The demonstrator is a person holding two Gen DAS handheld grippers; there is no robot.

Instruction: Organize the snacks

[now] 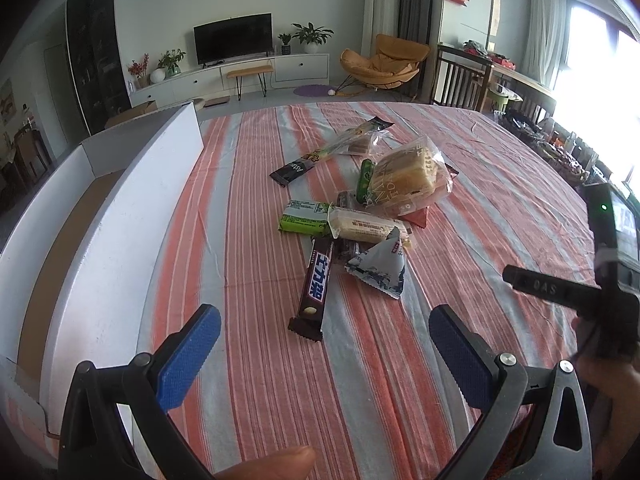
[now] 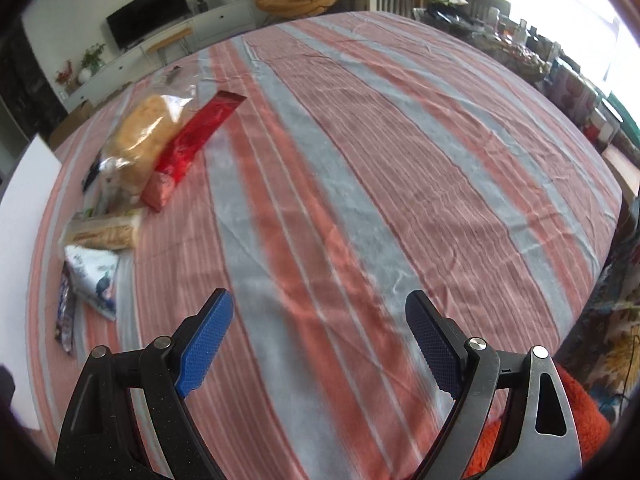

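A pile of snacks lies mid-table on the striped cloth: a dark chocolate bar (image 1: 314, 285) nearest me, a white triangular pouch (image 1: 380, 266), a pale wafer pack (image 1: 366, 229), a green pack (image 1: 304, 222), a clear bag of cakes (image 1: 408, 178) and a long dark stick pack (image 1: 332, 148). My left gripper (image 1: 324, 336) is open and empty, just short of the chocolate bar. My right gripper (image 2: 320, 334) is open and empty over bare cloth, to the right of the pile; its view shows the pouch (image 2: 94, 280), the cake bag (image 2: 140, 148) and a red pack (image 2: 196, 136).
A white cardboard box (image 1: 120, 216), open on top, stands along the table's left side. The right gripper's body (image 1: 592, 280) shows at the right edge of the left wrist view. Cluttered shelves and chairs stand beyond the table's right edge.
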